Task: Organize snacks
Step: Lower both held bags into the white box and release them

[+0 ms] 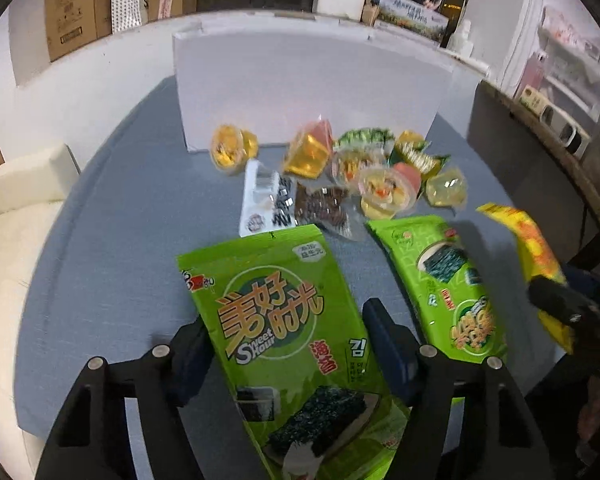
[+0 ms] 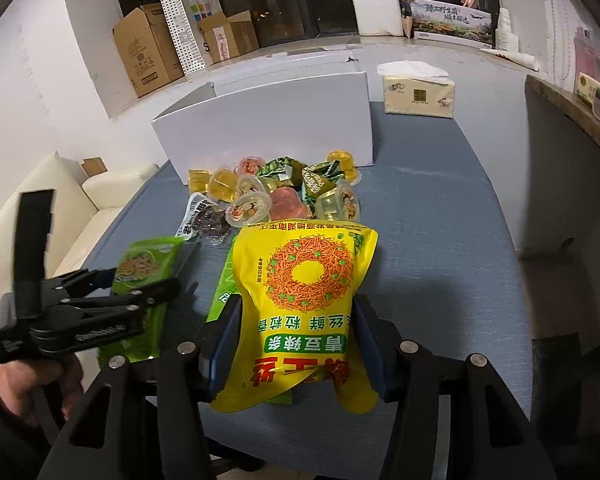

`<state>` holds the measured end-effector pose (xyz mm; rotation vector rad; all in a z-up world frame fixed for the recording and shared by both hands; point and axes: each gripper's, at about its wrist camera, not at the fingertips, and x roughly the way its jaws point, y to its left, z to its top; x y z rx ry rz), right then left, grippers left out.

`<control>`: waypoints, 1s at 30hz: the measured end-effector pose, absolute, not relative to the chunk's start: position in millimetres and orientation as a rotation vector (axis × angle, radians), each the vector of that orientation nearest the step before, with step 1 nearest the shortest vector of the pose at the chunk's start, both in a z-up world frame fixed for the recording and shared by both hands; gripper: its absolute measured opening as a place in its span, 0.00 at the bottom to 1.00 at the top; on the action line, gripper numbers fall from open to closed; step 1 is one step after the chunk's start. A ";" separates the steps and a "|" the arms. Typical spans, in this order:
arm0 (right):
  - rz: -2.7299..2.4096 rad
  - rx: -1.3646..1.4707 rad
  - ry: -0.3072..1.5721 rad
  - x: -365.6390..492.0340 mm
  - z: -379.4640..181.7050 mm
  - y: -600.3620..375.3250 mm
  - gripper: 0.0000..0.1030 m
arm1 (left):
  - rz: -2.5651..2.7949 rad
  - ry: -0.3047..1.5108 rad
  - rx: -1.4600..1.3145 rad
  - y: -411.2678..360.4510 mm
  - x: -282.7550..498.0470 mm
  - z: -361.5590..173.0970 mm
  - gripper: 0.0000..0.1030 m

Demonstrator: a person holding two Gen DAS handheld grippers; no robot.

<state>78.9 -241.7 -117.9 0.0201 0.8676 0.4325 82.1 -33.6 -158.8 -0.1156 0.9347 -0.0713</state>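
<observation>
**Both claws clamped on snack bags above a blue surface**

The left claw (image 1: 288,344) is closed on a green Sweet Hour seaweed bag (image 1: 296,336), its pads pressing the bag's two side edges. Just right of that claw a second green seaweed bag (image 1: 440,284) lies flat on the surface (image 1: 112,240), which is covered in blue-grey cloth.

The right claw (image 2: 296,340) is pinched onto a yellow bag of pea and spicy-strip snacks (image 2: 304,300); the bag bulges above the pads and its print reads upside down from this camera. Seen from the left wrist, the same yellow bag (image 1: 528,248) hangs well off to the right, blurred.

Ahead of both claws sits a loose heap of jelly cups (image 2: 252,208), small green wrapped packets (image 2: 316,184) and a clear pack of dark dried snack (image 2: 206,222). Beyond the heap, at the far side of the surface, stands an open white box (image 2: 268,120) with its flaps raised. To the right of the box, from the right claw's view, rests a tissue pack (image 2: 418,94).

Room: a cream sofa (image 2: 60,208) lies to the left below the surface edge. Cardboard cartons (image 2: 148,48) and a dotted paper shopping bag (image 2: 190,24) stand on a white ledge in front of dark windows. A dark counter with a worn edge (image 2: 572,120) runs along the right.
</observation>
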 end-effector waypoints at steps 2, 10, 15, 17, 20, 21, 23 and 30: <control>0.439 0.019 0.862 79.0 -115.6 -237.9 0.57 | -0.084 0.901 -0.108 -31.0 78.7 -146.3 0.73; 0.456 0.013 0.772 93.9 -76.8 -225.1 0.57 | -0.108 0.765 -0.068 -24.2 88.7 -82.7 0.73; 0.445 -0.010 0.680 132.1 -31.5 -211.2 0.57 | -0.109 0.674 -0.033 -14.3 129.0 -35.1 0.73; 0.438 0.003 0.658 153.5 -17.2 -206.8 0.57 | -0.114 0.643 -0.016 -7.3 147.7 -17.6 0.73; 0.432 0.048 0.654 195.4 -2.8 -198.4 0.57 | -0.120 0.611 0.000 -1.6 187.4 1.6 0.73; 0.424 0.057 0.658 208.1 -0.5 -195.7 0.57 | -0.122 0.614 0.007 0.4 200.8 5.9 0.73; 0.398 0.069 0.671 241.1 2.8 -188.2 0.57 | -0.110 0.607 0.034 1.7 234.7 9.8 0.73; 0.386 0.126 0.715 320.8 -2.6 -171.6 0.69 | -0.118 0.650 0.049 6.8 311.0 -10.4 0.89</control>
